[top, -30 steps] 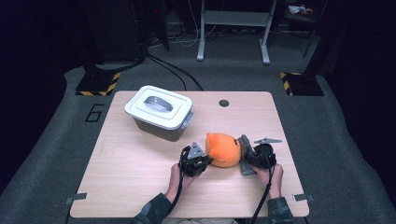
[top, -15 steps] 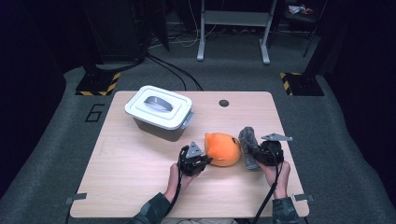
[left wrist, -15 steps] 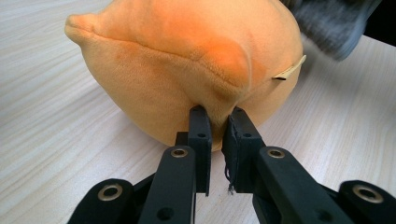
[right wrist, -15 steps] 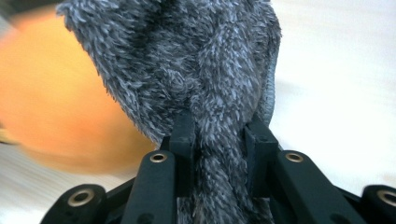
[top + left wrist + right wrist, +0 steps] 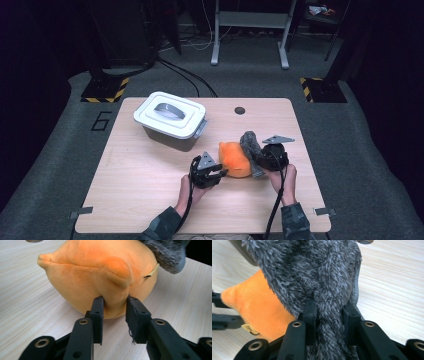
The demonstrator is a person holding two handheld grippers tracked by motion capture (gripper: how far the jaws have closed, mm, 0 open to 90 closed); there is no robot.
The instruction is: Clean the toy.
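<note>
An orange plush toy (image 5: 235, 159) (image 5: 100, 272) lies on the wooden table (image 5: 140, 195) between my two grippers. A grey furry piece (image 5: 250, 143) (image 5: 317, 272) joins it on its right side. My right gripper (image 5: 261, 159) (image 5: 329, 307) is shut on that grey fur and holds it raised above the table. My left gripper (image 5: 220, 173) (image 5: 115, 302) sits at the toy's left side. Its jaws have just been opening and stand apart, with a fold of the orange plush still between them.
A lidded white and grey container (image 5: 170, 120) stands at the back left of the table. A small dark round hole (image 5: 240, 110) is near the far edge. Bare tabletop stretches at the front left. Dark floor and stands surround the table.
The right gripper has risen and shifted with the grey fur, pulling it upward. The left gripper stayed put and its jaws have parted from the orange plush.
</note>
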